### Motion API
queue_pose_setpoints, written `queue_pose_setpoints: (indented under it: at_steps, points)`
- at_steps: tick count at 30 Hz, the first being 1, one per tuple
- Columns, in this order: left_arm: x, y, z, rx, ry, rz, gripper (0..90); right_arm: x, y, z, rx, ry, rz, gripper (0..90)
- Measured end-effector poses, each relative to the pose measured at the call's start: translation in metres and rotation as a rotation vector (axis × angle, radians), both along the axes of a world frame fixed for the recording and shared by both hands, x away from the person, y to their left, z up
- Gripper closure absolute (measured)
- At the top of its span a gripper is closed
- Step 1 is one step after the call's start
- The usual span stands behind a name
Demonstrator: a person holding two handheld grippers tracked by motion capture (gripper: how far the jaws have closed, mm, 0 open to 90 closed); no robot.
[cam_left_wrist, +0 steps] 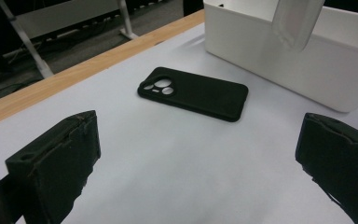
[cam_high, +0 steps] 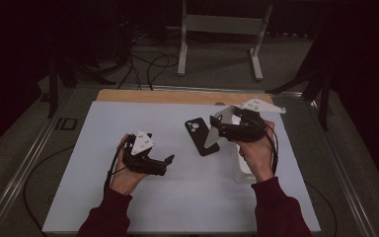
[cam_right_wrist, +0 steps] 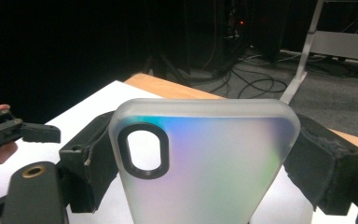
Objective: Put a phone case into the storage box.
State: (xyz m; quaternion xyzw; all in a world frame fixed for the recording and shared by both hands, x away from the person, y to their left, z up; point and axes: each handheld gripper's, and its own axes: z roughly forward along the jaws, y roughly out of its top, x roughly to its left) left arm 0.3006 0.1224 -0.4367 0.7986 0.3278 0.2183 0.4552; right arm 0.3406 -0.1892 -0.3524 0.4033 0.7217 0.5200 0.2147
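— Jaws of the right gripper (cam_right_wrist: 205, 163)?
— Clamped on both long edges of a frosted phone case (cam_right_wrist: 200, 163), camera cutout at upper left in the right gripper view; held clear of the tabletop (cam_high: 187, 197), above the white box (cam_high: 244, 170).

— And the left gripper (cam_high: 165, 162)?
— Spread wide, holding nothing; just bare tabletop between the two black pads (cam_left_wrist: 56, 163) in the left gripper view. Held low over the left half of the tabletop, well apart from the right gripper.

— Farther out?
— Black phone case (cam_left_wrist: 193, 93), lying flat on the tabletop, camera cutouts toward the wooden edge (cam_left_wrist: 84, 70). Just beside the white box, not touching it. From the high view, sits between the two grippers, nearer the right one.

— Beyond that?
— Wooden strip along the far side of the tabletop, then grey floor (cam_high: 217, 74) with loose cables (cam_high: 148, 64) and a white metal stand (cam_high: 222, 24).
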Motion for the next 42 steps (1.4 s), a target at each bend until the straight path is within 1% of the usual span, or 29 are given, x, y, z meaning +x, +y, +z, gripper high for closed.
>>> queue_pose_setpoints:
  at_steps: [7, 17, 18, 20, 22, 30, 32, 37, 42]
  points:
    - [0.0, 0.005, -0.002, 0.017, -0.013, 0.018, 0.0, 0.005, -0.003, 0.001, -0.003, 0.003, -0.019, 16.7]
    - [0.001, 0.017, -0.004, 0.023, -0.013, 0.05, 0.0, 0.01, -0.008, 0.001, -0.002, 0.004, -0.048, 16.7]
    - [0.001, 0.02, -0.004, 0.024, -0.012, 0.056, 0.0, 0.011, -0.008, 0.001, 0.001, 0.004, -0.05, 16.7]
    - [0.001, 0.023, -0.005, 0.028, -0.011, 0.06, 0.0, 0.013, -0.01, 0.001, -0.01, 0.003, -0.057, 16.8]
    - [0.001, 0.025, -0.004, 0.031, -0.013, 0.066, 0.0, 0.014, -0.011, 0.001, -0.008, 0.008, -0.062, 16.8]
    - [0.001, 0.034, -0.004, 0.033, -0.019, 0.087, 0.0, 0.02, -0.016, 0.002, -0.003, 0.006, -0.089, 16.8]
    - [0.001, 0.035, -0.004, 0.027, -0.019, 0.094, 0.0, 0.021, -0.018, 0.002, 0.0, 0.004, -0.095, 16.7]
    - [0.001, 0.039, -0.004, 0.026, -0.018, 0.102, 0.0, 0.024, -0.022, 0.002, 0.004, 0.002, -0.11, 16.8]
    - [0.001, 0.041, -0.004, 0.031, -0.019, 0.11, 0.0, 0.026, -0.025, 0.003, 0.008, -0.003, -0.121, 16.8]
